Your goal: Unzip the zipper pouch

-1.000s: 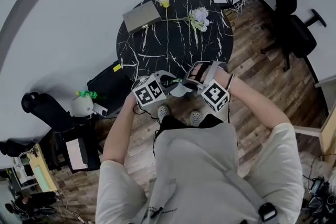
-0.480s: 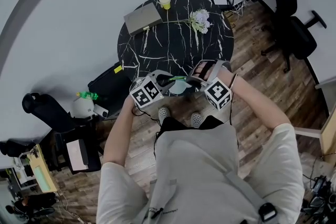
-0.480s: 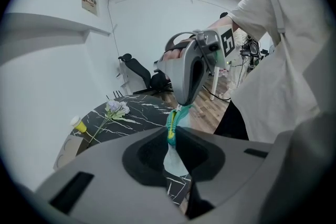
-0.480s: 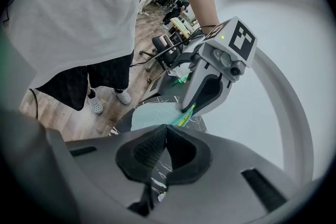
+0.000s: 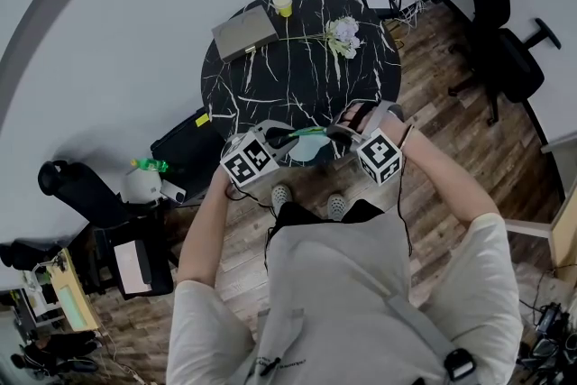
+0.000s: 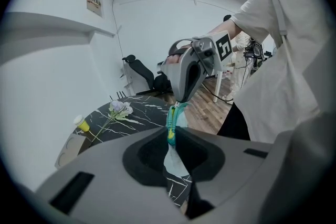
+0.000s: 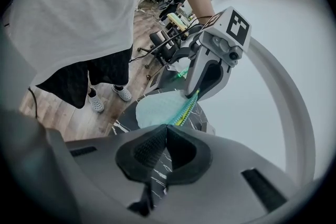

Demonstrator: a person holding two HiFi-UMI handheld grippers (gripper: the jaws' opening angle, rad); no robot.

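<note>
Cool, even indoor light, fairly bright, with soft shadows. Both gripper views show heavy fisheye bending and black vignetted corners. The left tongs [image 6: 169, 140] and right tongs [image 7: 167, 127] look soft up close.

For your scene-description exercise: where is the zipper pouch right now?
The zipper pouch hangs at the head view's centre, stretched between the left gripper and right gripper, over the near edge of the black table.

A round black marble table [image 5: 302, 81] with white veins stands on the wood-plank floor [image 5: 451, 117] and bears a closed grey laptop [image 5: 243, 30] at its far left, a yellow cup [image 5: 281, 2] (white-lidded) beside it, and pale flowers [image 5: 342, 32] at the far right.
</note>
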